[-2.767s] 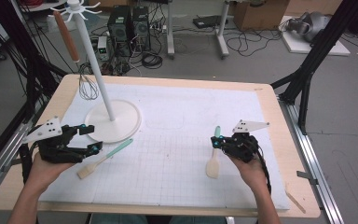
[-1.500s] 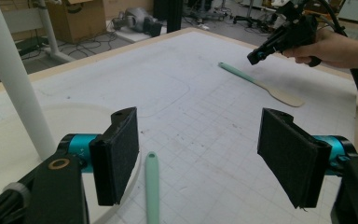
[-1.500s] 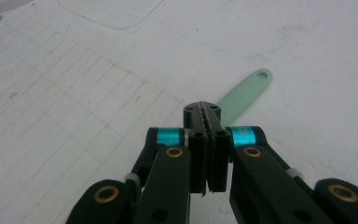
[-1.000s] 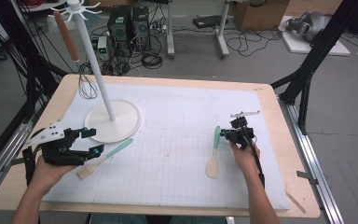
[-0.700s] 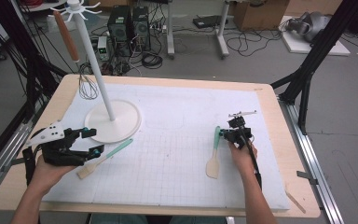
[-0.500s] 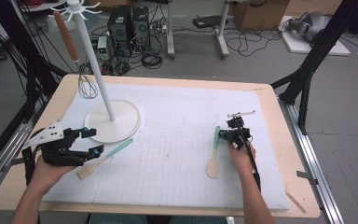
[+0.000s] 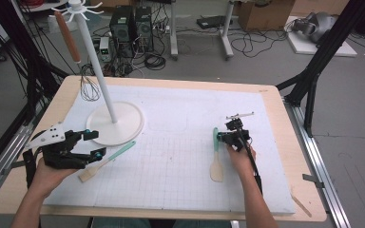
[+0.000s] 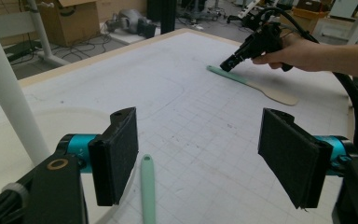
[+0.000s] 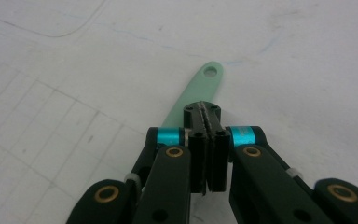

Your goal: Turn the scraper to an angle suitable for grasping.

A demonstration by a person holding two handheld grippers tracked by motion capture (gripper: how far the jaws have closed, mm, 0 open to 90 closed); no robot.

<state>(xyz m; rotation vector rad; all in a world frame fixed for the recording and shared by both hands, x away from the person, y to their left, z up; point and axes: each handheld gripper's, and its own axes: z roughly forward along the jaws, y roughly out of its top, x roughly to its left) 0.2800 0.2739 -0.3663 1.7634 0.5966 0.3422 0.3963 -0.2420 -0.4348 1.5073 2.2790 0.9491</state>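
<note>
Two spatulas with mint-green handles and wooden blades lie on the white mat. My left gripper [image 7: 95,144] [image 8: 203,158] is open wide just above the mat. The left spatula [image 7: 107,160] has its handle [image 8: 147,191] lying between the jaws, nearer the left one, untouched. My right gripper [image 7: 220,137] [image 9: 206,112] points steeply down, its jaws shut tight together with nothing showing between the pads. Its tips sit over the right spatula's handle [image 9: 193,95], near the end with the hole. In the left gripper view the right gripper [image 8: 227,65] stands at the far end of that spatula [image 8: 256,86].
A white utensil stand [image 7: 95,61] rises from a round base [image 7: 123,124] at the mat's back left. A whisk [image 7: 89,88] and a wooden-handled tool [image 7: 66,31] hang from it. A thin wooden stick [image 7: 302,204] lies at the table's front right edge.
The right gripper has moved up along its spatula from the blade end to the green handle and tipped nose-down. Over the last second it has hardly shifted. The left gripper has stayed put.
</note>
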